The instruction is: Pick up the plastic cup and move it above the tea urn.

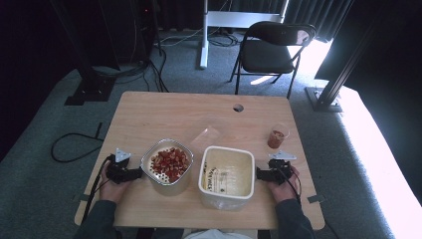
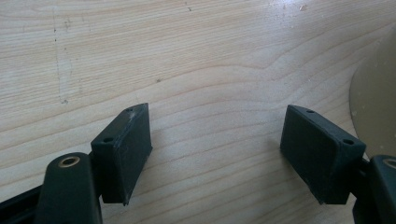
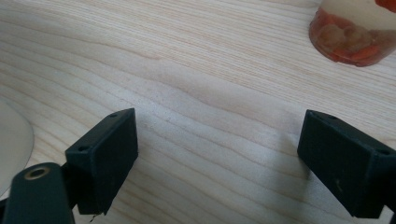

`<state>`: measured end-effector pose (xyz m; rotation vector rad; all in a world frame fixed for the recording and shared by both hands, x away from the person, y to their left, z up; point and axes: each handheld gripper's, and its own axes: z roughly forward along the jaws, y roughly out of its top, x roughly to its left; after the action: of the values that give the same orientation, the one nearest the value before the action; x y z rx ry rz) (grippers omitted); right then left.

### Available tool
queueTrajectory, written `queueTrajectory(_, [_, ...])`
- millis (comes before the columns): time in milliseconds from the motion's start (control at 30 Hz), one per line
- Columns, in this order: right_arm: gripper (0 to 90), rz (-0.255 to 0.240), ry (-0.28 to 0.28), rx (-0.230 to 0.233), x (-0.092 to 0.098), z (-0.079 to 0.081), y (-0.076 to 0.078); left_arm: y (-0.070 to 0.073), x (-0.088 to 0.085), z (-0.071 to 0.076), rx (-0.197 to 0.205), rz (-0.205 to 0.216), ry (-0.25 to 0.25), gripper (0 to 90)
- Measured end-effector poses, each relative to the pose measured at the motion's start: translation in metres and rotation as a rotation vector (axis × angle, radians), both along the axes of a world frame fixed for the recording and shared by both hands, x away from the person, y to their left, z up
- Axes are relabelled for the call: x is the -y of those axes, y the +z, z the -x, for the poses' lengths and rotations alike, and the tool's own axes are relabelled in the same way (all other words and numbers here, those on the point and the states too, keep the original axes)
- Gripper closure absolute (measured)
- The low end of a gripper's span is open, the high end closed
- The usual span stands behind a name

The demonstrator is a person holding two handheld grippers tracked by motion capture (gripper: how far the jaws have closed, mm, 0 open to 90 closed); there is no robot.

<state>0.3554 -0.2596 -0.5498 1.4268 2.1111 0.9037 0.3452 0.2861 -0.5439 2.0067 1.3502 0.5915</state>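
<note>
Now both tools held released near the counter's (image 1: 149, 114) front edge, left tool (image 1: 135, 174) beside the metal bowl (image 1: 166, 163), right tool (image 1: 259, 174) beside the white tub (image 1: 226, 177), small cup (image 1: 276, 138) near the right edge.

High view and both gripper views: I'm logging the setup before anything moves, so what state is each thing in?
Left tongs: open, holding nothing, over bare wood.
Right tongs: open, holding nothing.
Metal bowl: upright, holding red pieces.
White tub: upright, lid off, looks empty.
Small cup: upright, partly filled with red pieces.
Folding chair: unfolded, unoccupied.
</note>
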Motion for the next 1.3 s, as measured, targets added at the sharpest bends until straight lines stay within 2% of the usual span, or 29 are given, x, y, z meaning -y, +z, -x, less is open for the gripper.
queueTrajectory(367, [11.8,0.000,0.003,0.000,0.000,0.000,0.000,0.000,0.000,0.000,0.000,0.000,0.000,25.4])
queueTrajectory(467, [28.4,-0.001,0.019,0.008,0.000,0.003,0.004,0.000,0.000,0.000,0.001,0.001,0.000,25.4])
queueTrajectory(567, [35.9,-0.023,0.046,0.089,-0.002,0.011,0.017,0.000,0.000,0.000,0.000,0.001,0.000,25.4])
queueTrajectory(667, [41.0,-0.064,0.066,0.144,-0.002,0.015,0.031,0.000,0.000,0.000,0.000,0.001,0.000,25.4])
queueTrajectory(833, [44.5,-0.109,0.101,0.142,-0.003,0.010,0.050,0.000,0.000,0.000,0.000,0.001,0.000,25.4])
queueTrajectory(1033, [44.9,-0.096,0.152,0.119,-0.011,-0.006,0.073,0.000,0.000,-0.001,0.001,0.000,-0.002,25.3])
queueTrajectory(1300, [46.4,-0.090,0.211,0.150,-0.028,-0.033,0.104,0.000,0.000,-0.001,0.001,-0.001,-0.002,25.4])
